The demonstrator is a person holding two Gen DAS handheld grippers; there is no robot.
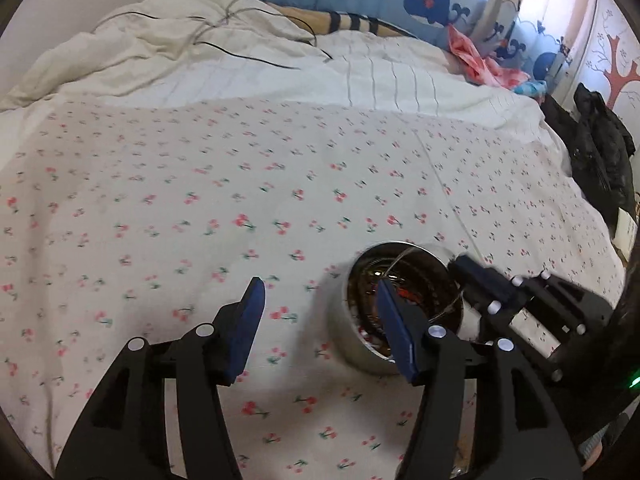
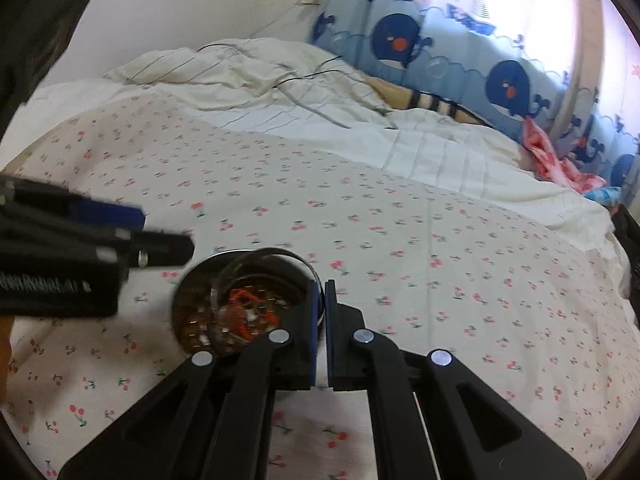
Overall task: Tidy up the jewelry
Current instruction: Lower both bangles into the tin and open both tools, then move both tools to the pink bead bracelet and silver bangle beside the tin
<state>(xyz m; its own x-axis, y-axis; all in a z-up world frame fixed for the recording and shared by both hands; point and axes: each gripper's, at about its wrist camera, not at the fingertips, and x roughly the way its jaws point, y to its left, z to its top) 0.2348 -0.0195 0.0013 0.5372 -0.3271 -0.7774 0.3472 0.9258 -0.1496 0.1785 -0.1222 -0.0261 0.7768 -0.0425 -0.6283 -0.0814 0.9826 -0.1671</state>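
A round metal tin [image 1: 343, 320] stands on the cherry-print bedsheet [image 1: 200, 200], with jewelry inside it: a red cord piece [image 2: 244, 304] among dark beads and a thin silver hoop [image 2: 224, 280]. My right gripper [image 2: 321, 292] is shut on the tin's near-right rim, one finger inside the tin and one outside. It enters the left wrist view from the right, where the right gripper [image 1: 460, 266] meets the rim. My left gripper [image 1: 320, 282] stands open with nothing between its blue pads, its right finger in front of the tin. In the right wrist view the left gripper [image 2: 164, 232] hovers at the tin [image 2: 224, 258] by its far-left rim.
A crumpled white duvet [image 1: 180, 40] with thin black cables [image 1: 248, 56] lies at the back of the bed. Pink clothes [image 1: 476, 60] sit by the whale-print curtain [image 1: 424, 0]. A black jacket [image 1: 600, 148] hangs off the bed's right edge.
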